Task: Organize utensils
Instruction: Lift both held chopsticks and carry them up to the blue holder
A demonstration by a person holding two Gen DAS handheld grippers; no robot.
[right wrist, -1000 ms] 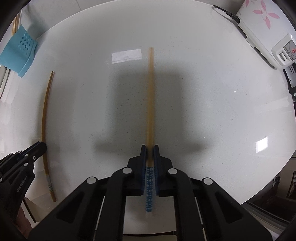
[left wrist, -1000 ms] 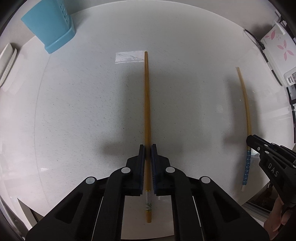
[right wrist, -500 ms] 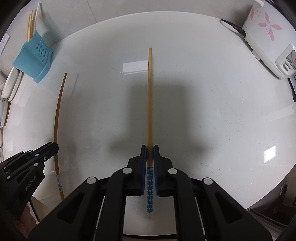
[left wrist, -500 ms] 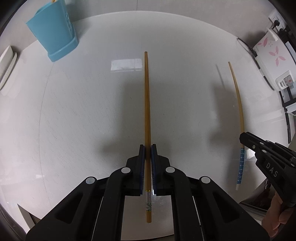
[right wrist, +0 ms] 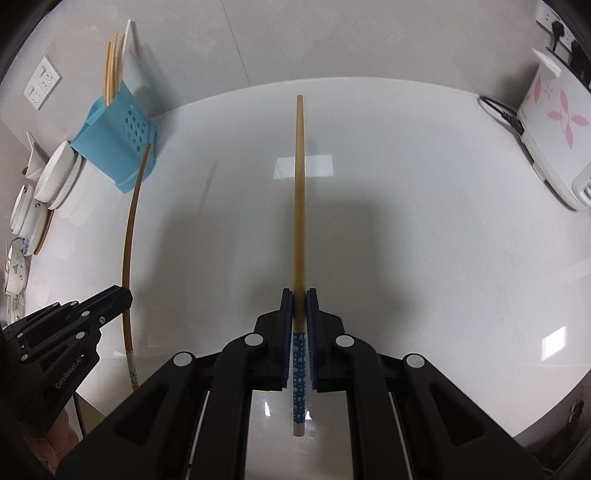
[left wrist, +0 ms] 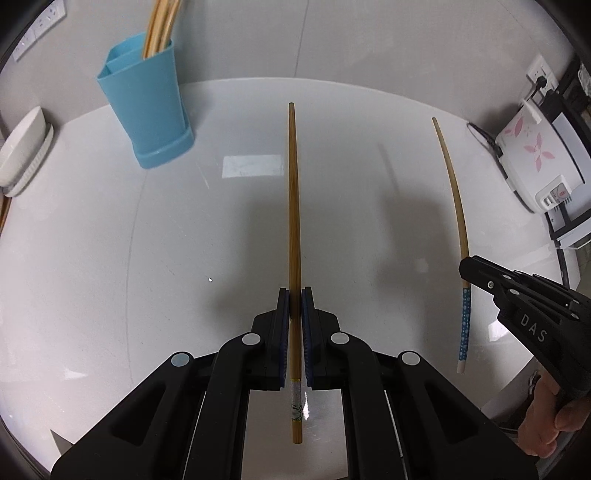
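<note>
Holding one chopstick in each hand, you have both clear of the white speckled counter (left wrist: 110, 277). Your left gripper (left wrist: 295, 295) has its jaws clenched on the darker brown bamboo chopstick with the printed band near its butt (left wrist: 294, 206), gripping it low so that most of the shaft points forward. Your right gripper (right wrist: 300, 295) is clamped the same way on the paler chopstick with the blue dotted handle (right wrist: 299, 206), the pads sitting just where the blue pattern begins.

The target looks to be the light blue plastic utensil holder (left wrist: 146, 99) at the far left of the counter, beside the white dishes (left wrist: 22, 147); it already carries several chopsticks (left wrist: 159, 27) standing tips up in its rear compartment.

To do this step well, carry one stick at a time to the holder, not both together, since the opening is narrow and partly filled. Bring the left one first, as it is the nearer. Tilt the wrist until the shaft is close to upright, aim the free end into the gap beside the standing sticks, and lower until it is well inside before you let go. Keep the second stick well apart meanwhile, so the two shafts do not cross or knock the holder.
</note>
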